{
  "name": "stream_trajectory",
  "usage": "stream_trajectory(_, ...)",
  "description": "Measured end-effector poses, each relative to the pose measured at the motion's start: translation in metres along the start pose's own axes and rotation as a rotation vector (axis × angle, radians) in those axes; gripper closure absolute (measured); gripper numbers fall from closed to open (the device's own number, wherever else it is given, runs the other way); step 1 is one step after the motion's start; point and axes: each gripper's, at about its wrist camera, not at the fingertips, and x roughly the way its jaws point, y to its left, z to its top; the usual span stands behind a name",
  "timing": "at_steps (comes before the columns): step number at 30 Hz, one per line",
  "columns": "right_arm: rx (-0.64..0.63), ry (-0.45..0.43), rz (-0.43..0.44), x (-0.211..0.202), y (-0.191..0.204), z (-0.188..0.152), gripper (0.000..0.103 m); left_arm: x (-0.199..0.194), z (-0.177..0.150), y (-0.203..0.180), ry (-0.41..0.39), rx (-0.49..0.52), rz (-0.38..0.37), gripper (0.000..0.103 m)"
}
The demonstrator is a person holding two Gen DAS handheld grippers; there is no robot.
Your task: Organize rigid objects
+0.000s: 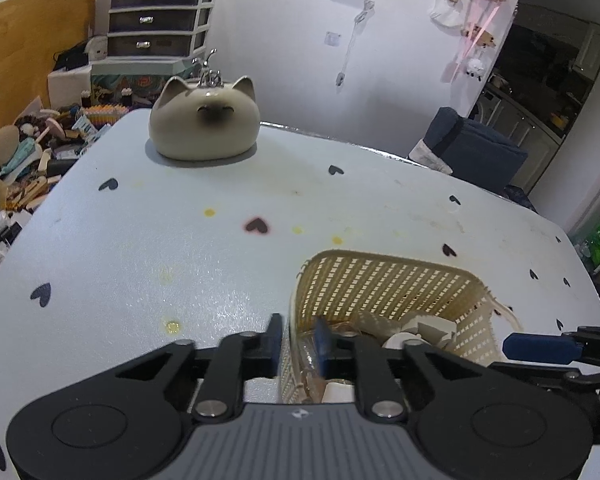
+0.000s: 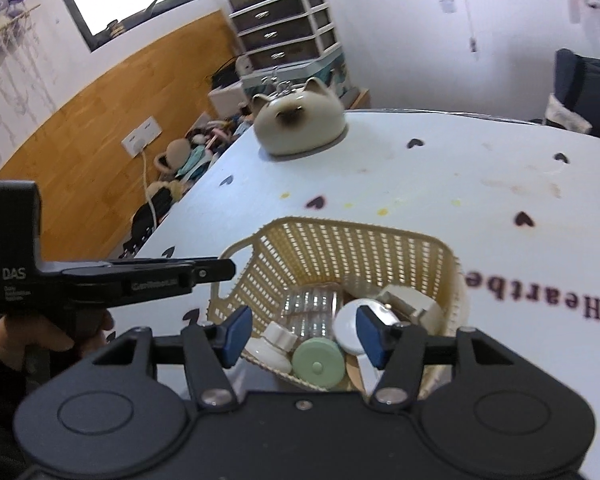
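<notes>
Jaws apart; basket [image 2: 380, 240] holds green lid [image 2: 319, 364], white jars [image 2: 276, 346].

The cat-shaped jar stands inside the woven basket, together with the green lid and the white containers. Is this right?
Not quite. The cat-shaped jar stands on the table, well behind the woven basket, not inside it. The right wrist view shows this. The green lid and the white containers do lie in the basket.

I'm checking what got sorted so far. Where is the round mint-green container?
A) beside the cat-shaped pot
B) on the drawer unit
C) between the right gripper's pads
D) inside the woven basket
D: the mint-green container lies inside the woven basket among white lids, below the open right gripper.
</notes>
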Motion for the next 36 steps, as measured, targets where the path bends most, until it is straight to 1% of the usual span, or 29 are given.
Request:
stream_trajectory(1,0.008,-0.009,-0.005,-0.003,0.0,-0.002,0.044,-0.003,0.0,0.0,-0.006,0.004,-0.002,0.066)
stream_trajectory(3,0.018,-0.032,-0.017,-0.008,-0.001,-0.004,0.042,-0.012,0.0,-0.002,-0.024,0.011,-0.005,0.05)
stream_trajectory(4,0.02,-0.048,-0.027,-0.012,-0.001,-0.006,0.038,-0.017,0.001,-0.003,-0.037,0.016,-0.002,0.046)
stream_trajectory(5,0.021,-0.061,-0.036,-0.015,-0.001,-0.007,0.034,-0.022,0.001,-0.003,-0.049,0.019,-0.001,0.038)
stream_trajectory(6,0.02,-0.078,-0.047,-0.019,0.0,-0.007,0.033,-0.028,0.001,-0.004,-0.066,0.026,0.001,0.033)
stream_trajectory(7,0.02,-0.095,-0.058,-0.022,0.0,-0.008,0.031,-0.033,0.002,-0.006,-0.079,0.032,0.003,0.031)
stream_trajectory(9,0.026,-0.13,-0.078,-0.03,-0.001,-0.01,0.029,-0.043,0.002,-0.008,-0.102,0.043,0.005,0.024)
stream_trajectory(13,0.036,-0.197,-0.121,-0.046,-0.002,-0.016,0.026,-0.059,0.0,-0.014,-0.133,0.08,0.017,0.018)
stream_trajectory(15,0.05,-0.226,-0.142,-0.053,-0.003,-0.019,0.023,-0.065,-0.002,-0.016,-0.144,0.094,0.025,0.011)
stream_trajectory(18,0.069,-0.267,-0.173,-0.065,-0.006,-0.025,0.021,-0.074,-0.007,-0.019,-0.156,0.108,0.026,0.006)
stream_trajectory(20,0.078,-0.292,-0.199,-0.072,-0.008,-0.029,0.018,-0.078,-0.012,-0.021,-0.166,0.11,0.026,0.004)
stream_trajectory(24,0.069,-0.326,-0.252,-0.084,-0.01,-0.038,0.015,-0.087,-0.02,-0.026,-0.189,0.102,0.032,0.001)
stream_trajectory(31,0.047,-0.352,-0.287,-0.106,-0.013,-0.059,0.01,-0.105,-0.037,-0.041,-0.239,0.094,0.049,0.0)
stream_trajectory(36,0.04,-0.371,-0.307,-0.127,-0.014,-0.077,0.005,-0.123,-0.056,-0.055,-0.256,0.08,0.059,0.0)
